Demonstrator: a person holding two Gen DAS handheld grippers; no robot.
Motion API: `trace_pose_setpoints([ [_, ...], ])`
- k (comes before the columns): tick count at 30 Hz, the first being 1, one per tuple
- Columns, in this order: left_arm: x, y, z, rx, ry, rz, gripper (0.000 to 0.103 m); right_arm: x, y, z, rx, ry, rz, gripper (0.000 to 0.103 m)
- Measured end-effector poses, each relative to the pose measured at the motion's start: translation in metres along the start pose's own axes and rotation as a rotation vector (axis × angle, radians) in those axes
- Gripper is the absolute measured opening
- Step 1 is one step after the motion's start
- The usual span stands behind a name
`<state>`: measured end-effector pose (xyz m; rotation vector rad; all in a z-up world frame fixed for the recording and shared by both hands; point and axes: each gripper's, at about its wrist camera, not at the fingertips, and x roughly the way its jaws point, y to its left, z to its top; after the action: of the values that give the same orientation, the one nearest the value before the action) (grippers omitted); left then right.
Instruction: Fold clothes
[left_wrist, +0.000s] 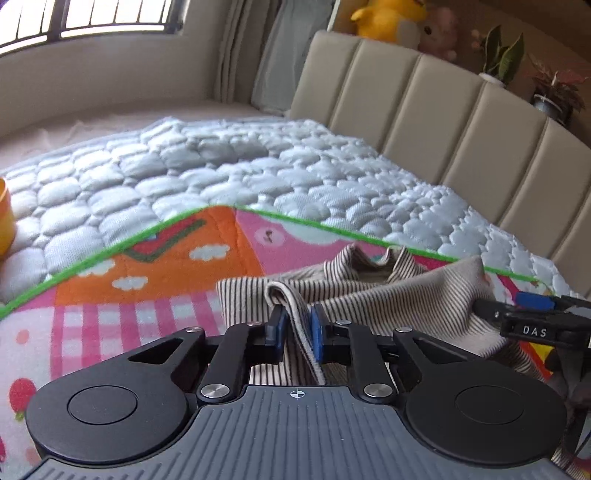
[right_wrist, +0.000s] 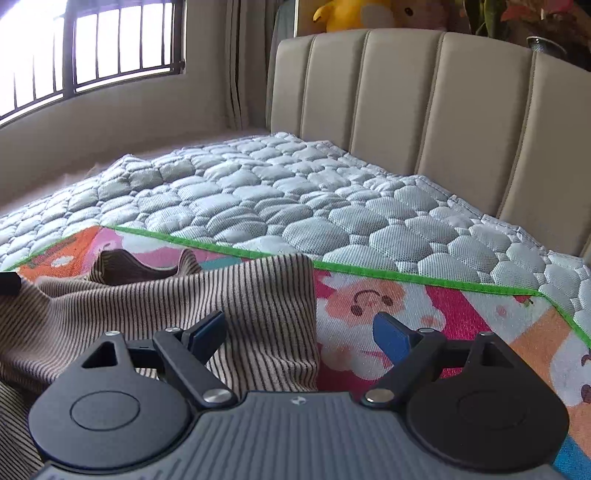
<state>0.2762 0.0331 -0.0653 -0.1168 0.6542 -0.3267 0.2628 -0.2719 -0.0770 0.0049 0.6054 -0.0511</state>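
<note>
Left gripper (left_wrist: 297, 330), clamped on a raised fold of the striped garment (left_wrist: 388, 295), blue pads pressed to either side of the fabric edge. Right gripper (right_wrist: 299, 332), spread wide and released, one finger over the garment's (right_wrist: 258, 306) right edge, the other over the bare play mat (right_wrist: 424, 314); seen also at the right margin of the left wrist view (left_wrist: 532, 314). Garment lay crumpled on the colourful green-bordered mat (left_wrist: 147, 295), neckline toward the far side. Mat spread on a quilted grey bedcover (left_wrist: 221, 173), against a beige padded headboard (left_wrist: 443, 103). Yellow plush toy (left_wrist: 388, 18) and potted plants (left_wrist: 502, 55) sat above the headboard; barred window (right_wrist: 92, 48) to the left.
</note>
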Motion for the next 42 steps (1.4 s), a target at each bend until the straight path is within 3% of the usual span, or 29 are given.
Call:
trace_pose_setpoints([
  [3,0.0,0.002,0.004,0.025,-0.017,0.057,0.01,-0.003,0.002,0.001,-0.016,-0.022,0.001,0.087],
  [7,0.021,0.012,-0.009,0.03,0.078,0.158,0.01,0.013,0.005,-0.006,-0.092,0.076,-0.087,0.087],
  [9,0.02,0.015,-0.007,0.008,0.092,0.168,0.01,0.018,-0.002,-0.008,-0.064,0.104,-0.087,0.087],
  [11,0.012,0.019,0.001,-0.059,0.108,0.091,0.013,0.019,-0.007,-0.007,-0.024,0.121,-0.075,0.087],
  [13,0.004,0.022,0.008,-0.13,0.124,-0.015,0.033,0.019,-0.008,-0.008,-0.017,0.124,-0.071,0.088],
  [14,0.002,0.021,0.009,-0.14,0.14,-0.052,0.05,0.019,-0.007,-0.009,-0.019,0.121,-0.072,0.088],
  [15,0.002,0.019,0.009,-0.147,0.155,-0.081,0.056,0.019,-0.007,-0.01,-0.021,0.12,-0.073,0.088],
  [19,0.013,0.012,-0.003,-0.159,0.214,-0.097,0.056,0.018,-0.005,-0.008,-0.027,0.114,-0.073,0.09],
  [25,0.013,0.014,-0.003,-0.188,0.195,-0.133,0.057,0.015,-0.007,-0.004,-0.004,0.086,-0.064,0.09],
  [28,0.008,0.029,0.004,-0.29,0.171,-0.181,0.062,0.015,-0.007,-0.003,0.002,0.08,-0.063,0.09],
  [32,0.011,0.051,0.001,-0.514,0.174,-0.314,0.07,0.014,-0.007,-0.003,0.003,0.076,-0.065,0.09],
  [34,0.014,0.05,0.0,-0.519,0.195,-0.315,0.072,0.014,-0.006,-0.003,0.003,0.073,-0.066,0.091],
  [36,0.017,0.04,0.0,-0.428,0.223,-0.253,0.075,0.014,-0.006,-0.003,0.002,0.07,-0.067,0.091],
  [40,0.021,0.015,-0.006,-0.268,0.244,-0.173,0.073,0.014,-0.005,-0.003,-0.006,0.063,-0.071,0.091],
  [41,0.021,0.007,-0.008,-0.223,0.231,-0.139,0.063,0.014,-0.004,-0.003,-0.007,0.06,-0.071,0.091],
  [42,0.019,-0.001,-0.009,-0.171,0.2,-0.101,0.022,0.014,-0.004,-0.003,-0.007,0.058,-0.071,0.091],
])
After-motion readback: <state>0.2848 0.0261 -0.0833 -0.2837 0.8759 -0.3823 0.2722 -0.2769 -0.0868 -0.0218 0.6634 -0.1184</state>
